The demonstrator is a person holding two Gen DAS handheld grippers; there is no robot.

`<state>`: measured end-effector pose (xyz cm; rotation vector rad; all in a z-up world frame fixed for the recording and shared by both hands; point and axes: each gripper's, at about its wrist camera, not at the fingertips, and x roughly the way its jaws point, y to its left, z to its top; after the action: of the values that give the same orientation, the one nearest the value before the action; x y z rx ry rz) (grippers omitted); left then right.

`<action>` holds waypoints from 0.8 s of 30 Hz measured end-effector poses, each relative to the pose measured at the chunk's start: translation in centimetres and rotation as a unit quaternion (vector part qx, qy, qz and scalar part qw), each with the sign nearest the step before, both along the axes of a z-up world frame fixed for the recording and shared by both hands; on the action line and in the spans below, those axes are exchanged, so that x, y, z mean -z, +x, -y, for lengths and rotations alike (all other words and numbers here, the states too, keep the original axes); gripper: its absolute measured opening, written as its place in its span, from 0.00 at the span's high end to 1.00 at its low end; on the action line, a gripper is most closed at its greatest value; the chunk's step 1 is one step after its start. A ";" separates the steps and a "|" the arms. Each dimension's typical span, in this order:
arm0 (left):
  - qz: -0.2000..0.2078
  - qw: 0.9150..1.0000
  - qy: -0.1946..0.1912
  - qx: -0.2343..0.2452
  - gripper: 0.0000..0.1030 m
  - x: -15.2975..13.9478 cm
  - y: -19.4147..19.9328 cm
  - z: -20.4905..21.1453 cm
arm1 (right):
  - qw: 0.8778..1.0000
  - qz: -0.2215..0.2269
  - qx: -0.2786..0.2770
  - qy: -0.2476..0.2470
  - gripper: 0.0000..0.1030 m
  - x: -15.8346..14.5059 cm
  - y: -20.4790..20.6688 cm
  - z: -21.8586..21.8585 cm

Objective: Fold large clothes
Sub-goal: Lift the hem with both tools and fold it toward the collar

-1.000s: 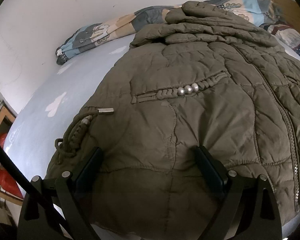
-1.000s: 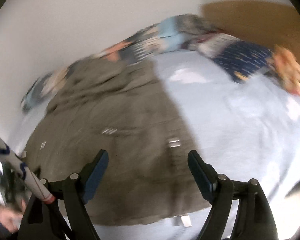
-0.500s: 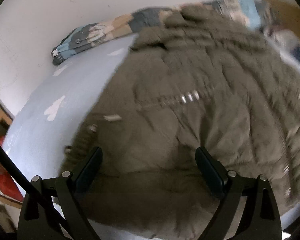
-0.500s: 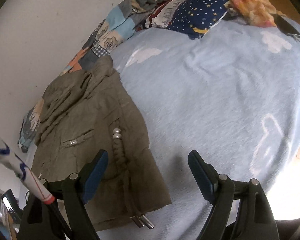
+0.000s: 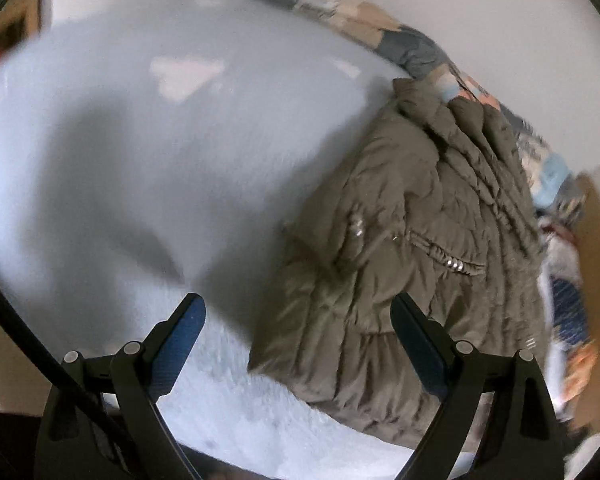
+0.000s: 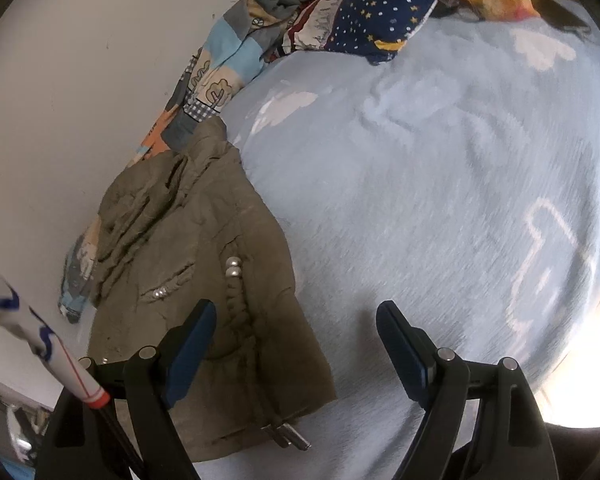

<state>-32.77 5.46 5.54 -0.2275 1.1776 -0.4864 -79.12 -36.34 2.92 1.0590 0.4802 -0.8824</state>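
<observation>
Both grippers hang open and empty above the bed (image 6: 440, 184). An olive padded jacket (image 5: 412, 264) lies flat on the pale blue blanket, its long axis running from the hem near the bed's edge to the collar by the white wall (image 6: 72, 80). It sits ahead and right of the left gripper (image 5: 298, 344), ahead and left of the right gripper (image 6: 296, 340); neither looks clearly nearer. Patchwork bedding (image 6: 220, 68) and a starry pillow (image 6: 380, 16) line the far side.

We see the jacket (image 6: 196, 280) lying on the bed (image 6: 440, 200), with the quilt (image 6: 220, 64) behind it along the wall (image 6: 80, 60).
</observation>
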 end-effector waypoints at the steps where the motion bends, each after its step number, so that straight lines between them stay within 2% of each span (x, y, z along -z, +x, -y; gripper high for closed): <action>1: -0.018 1.000 -0.011 -0.007 0.10 0.6 0.2 -0.3 | 1.000 0.005 -0.001 0.005 0.17 0.1 0.0 0.0; 5: -0.070 0.996 -0.059 -0.018 0.10 2.2 0.4 -1.1 | 0.999 0.024 -0.016 0.023 0.17 0.9 0.6 -0.2; 7: -0.077 0.995 -0.064 -0.019 0.10 2.5 0.3 -1.0 | 0.999 0.032 -0.029 0.029 0.17 1.2 1.2 -0.3; 13: -0.054 0.998 -0.035 0.018 0.10 2.7 -1.0 1.5 | 0.995 0.043 -0.074 0.057 0.17 2.8 3.9 -1.0; 16: -0.007 0.999 0.011 0.052 0.12 2.4 -3.2 3.8 | 0.992 0.045 -0.102 0.056 0.17 3.1 5.6 -2.3; 17: 0.008 0.998 0.023 0.061 0.18 2.3 -3.7 4.3 | 0.992 0.042 -0.108 0.052 0.21 3.0 6.0 -2.6; 18: 0.032 0.996 0.040 0.071 0.26 2.0 -4.4 5.0 | 0.993 0.029 -0.110 0.041 0.31 2.8 6.3 -3.0; 19: 0.055 0.994 0.051 0.079 0.31 1.7 -4.9 5.5 | 0.994 0.009 -0.107 0.032 0.40 2.8 6.6 -3.1; 20: 0.067 0.993 0.055 0.084 0.38 1.5 -5.1 5.8 | 0.994 -0.003 -0.101 0.029 0.56 2.9 6.5 -3.1; 22: 0.086 0.990 0.065 0.089 0.40 1.3 -5.2 6.4 | 0.995 0.002 -0.098 0.036 0.58 3.3 6.3 -2.8; 24: 0.082 0.991 0.065 0.083 0.40 1.5 -4.9 6.4 | 0.994 -0.006 -0.103 0.032 0.58 3.3 6.4 -2.9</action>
<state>-37.64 -0.94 4.00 0.0225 1.0677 -0.5607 -72.68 -33.49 -0.43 1.0425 0.6186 -0.6952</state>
